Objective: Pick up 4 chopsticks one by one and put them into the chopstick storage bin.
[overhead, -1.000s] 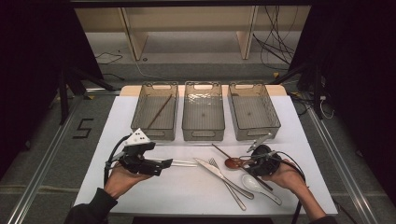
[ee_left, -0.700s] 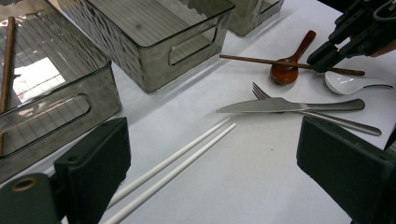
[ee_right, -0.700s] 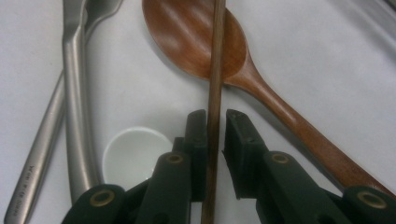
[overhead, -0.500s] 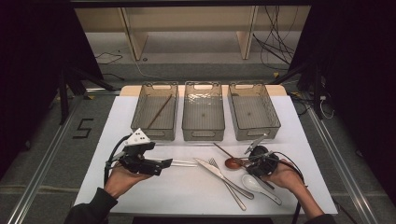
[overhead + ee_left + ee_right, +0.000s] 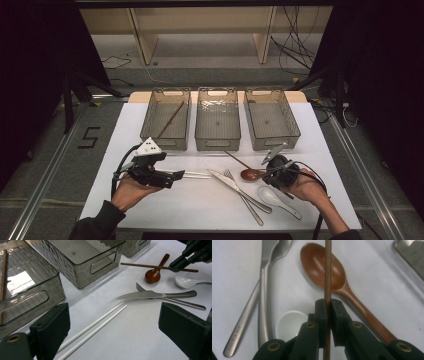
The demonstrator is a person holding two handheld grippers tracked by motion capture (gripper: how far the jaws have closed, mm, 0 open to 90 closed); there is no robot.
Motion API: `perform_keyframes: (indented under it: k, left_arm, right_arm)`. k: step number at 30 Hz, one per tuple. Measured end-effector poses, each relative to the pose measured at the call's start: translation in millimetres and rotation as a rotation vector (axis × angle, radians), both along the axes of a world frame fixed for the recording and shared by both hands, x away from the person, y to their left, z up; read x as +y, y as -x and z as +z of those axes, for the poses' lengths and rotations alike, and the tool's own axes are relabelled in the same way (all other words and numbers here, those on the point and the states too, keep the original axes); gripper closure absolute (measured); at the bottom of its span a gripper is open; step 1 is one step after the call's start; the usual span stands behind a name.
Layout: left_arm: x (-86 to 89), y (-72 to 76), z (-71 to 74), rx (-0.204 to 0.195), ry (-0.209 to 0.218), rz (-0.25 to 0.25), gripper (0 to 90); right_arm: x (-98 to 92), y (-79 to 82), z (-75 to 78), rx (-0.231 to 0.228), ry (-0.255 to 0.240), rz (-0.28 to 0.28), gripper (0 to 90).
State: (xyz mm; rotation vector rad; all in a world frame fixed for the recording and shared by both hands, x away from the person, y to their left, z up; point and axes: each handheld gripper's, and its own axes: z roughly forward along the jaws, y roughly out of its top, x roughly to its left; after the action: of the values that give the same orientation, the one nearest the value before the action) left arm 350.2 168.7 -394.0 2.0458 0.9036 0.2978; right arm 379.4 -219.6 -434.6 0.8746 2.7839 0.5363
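Your right gripper point(image 5: 327, 305) has just closed its jaws on the brown chopstick point(image 5: 327, 270), which runs across the bowl of the wooden spoon point(image 5: 323, 268) lying on the white table point(image 5: 210, 210). Just beside that spoon lie the fork point(image 5: 265, 290) and the knife point(image 5: 155, 294), with the white ceramic spoon point(image 5: 274, 196) near it on your side. Beyond the wooden spoon stand three clear bins point(image 5: 217, 120). Your left gripper point(image 5: 115, 335) is spread wide over the two white chopsticks point(image 5: 97, 326), well apart from the wooden spoon.
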Motion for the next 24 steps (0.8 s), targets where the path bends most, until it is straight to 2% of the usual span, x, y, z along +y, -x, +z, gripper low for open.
perform_keyframes:
  k: [4,10,15,19,24]
  left_arm:
    - [-0.9,-0.6,1.1,0.0,-0.002,-0.009,10.3]
    - [-4.1,-2.2,6.7,-0.02,-0.024,-0.033,12.1]
    - [-13.4,-7.5,10.4,-0.006,-0.057,-0.069,12.5]
    - [-22.3,-12.9,14.4,0.015,-0.087,-0.123,14.2]
    - [-37.3,-16.0,18.0,0.011,-0.129,-0.187,15.5]
  right_arm:
    - [4.9,4.5,6.0,-0.023,-0.001,0.035,85.0]
    - [12.1,11.2,12.4,-0.046,0.0,0.081,84.9]
    - [18.4,15.8,17.3,-0.061,0.001,0.122,84.9]
    - [25.1,20.8,19.1,-0.067,0.011,0.149,84.9]
    - [36.3,28.1,20.8,-0.073,0.017,0.193,84.9]
